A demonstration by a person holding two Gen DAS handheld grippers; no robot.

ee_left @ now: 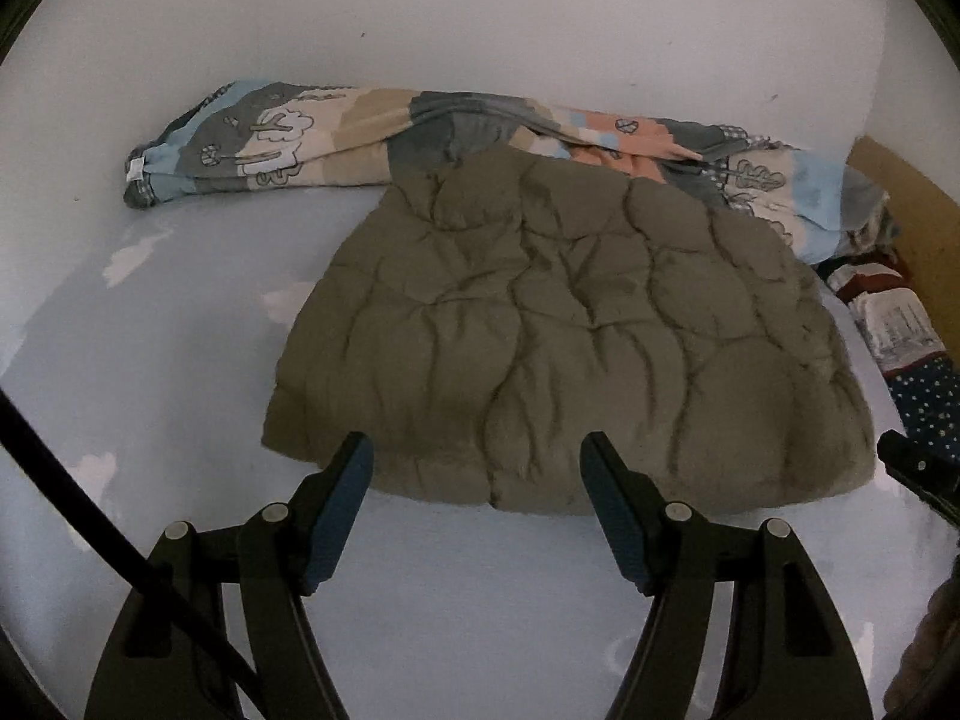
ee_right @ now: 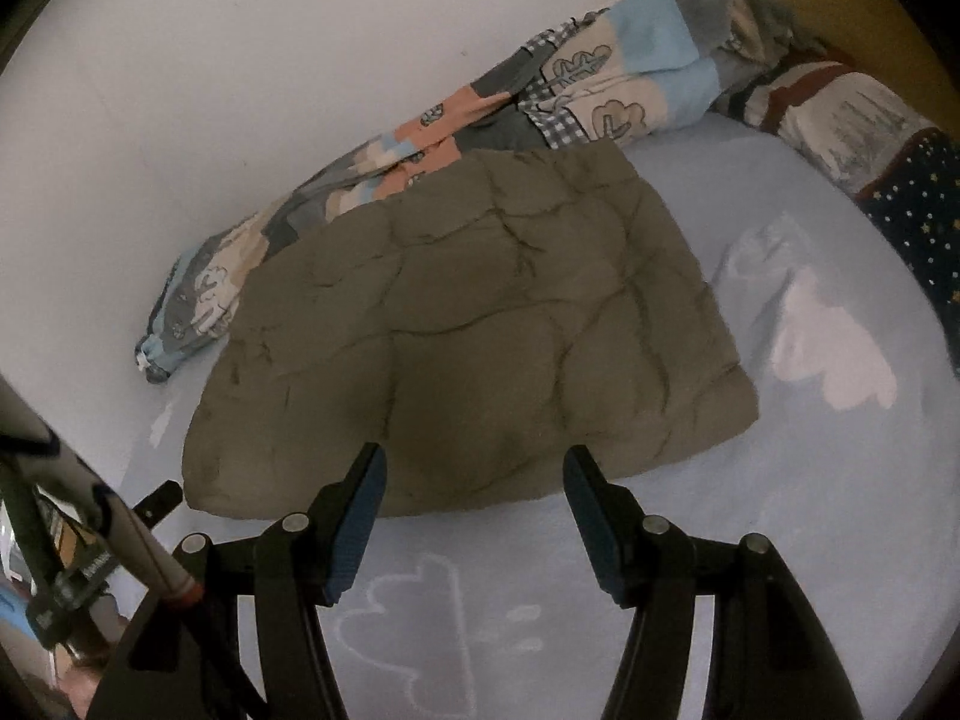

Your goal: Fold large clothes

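Plainly, the olive puffer jacket [ee_left: 540, 330] lay folded on the bed [ee_left: 150, 360]; left claw [ee_left: 477, 450] and right claw [ee_right: 474, 459] hovered apart, empty, at six o'clock; best grip both near corners evenly.

I see an olive quilted jacket [ee_left: 540, 330] on my pale-blue, cloud-printed sheet [ee_right: 810, 480]; patchwork tree-print blanket [ee_left: 270, 138] behind.

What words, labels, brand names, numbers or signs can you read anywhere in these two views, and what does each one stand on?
None can be read.
Small white tag at the end of the rolled patterned quilt: too small to read.
Dark label on the strapped gear at the right wrist view's lower left: blurred, unreadable.
Olive quilted padded jacket: no lettering visible.
Pale blue bedsheet: cloud drawings only, no text.
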